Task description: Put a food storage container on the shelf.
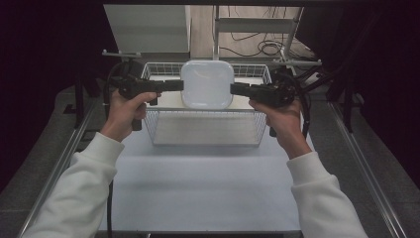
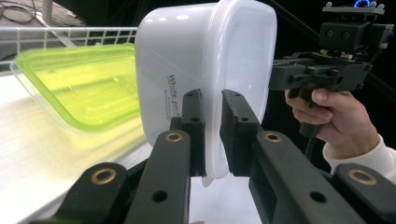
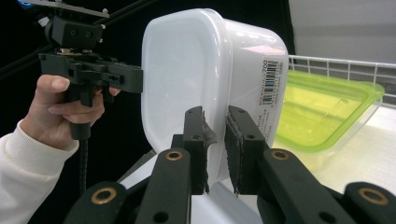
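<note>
Left gripper (image 1: 179, 85) and right gripper (image 1: 234, 89) face each other, each jaw pair pinching the rim of a white tub (image 1: 207, 83) from opposite sides. Tub hangs between the two, tipped on edge, open face toward the person, above a wire basket (image 1: 205, 126).

Left gripper view: left gripper (image 2: 212, 116) has its pads clamped on the tub's (image 2: 205, 56) rim; printed lettering on the tub wall just beside the left-hand pad. Beyond the tub, the right hand (image 2: 334, 114) and its gripper meet the far edge.

Right gripper view: right gripper (image 3: 215, 135) is pressed tight on the tub (image 3: 187, 70) rim, a little crumpled plastic showing at the pads. Barcode label on the tub wall just past the right-hand pad. The left hand (image 3: 60, 109) and its gripper sit at the far edge.

Around: a green tray (image 2: 79, 84) lies behind the tub, inside the basket, near its wire back wall; in the right gripper view the tray (image 3: 327, 102) sits just beyond the tub's base. Basket front wall stands under the grippers. White tabletop (image 1: 198, 188) lies nearer the person. Cables on the floor beyond the basket.
</note>
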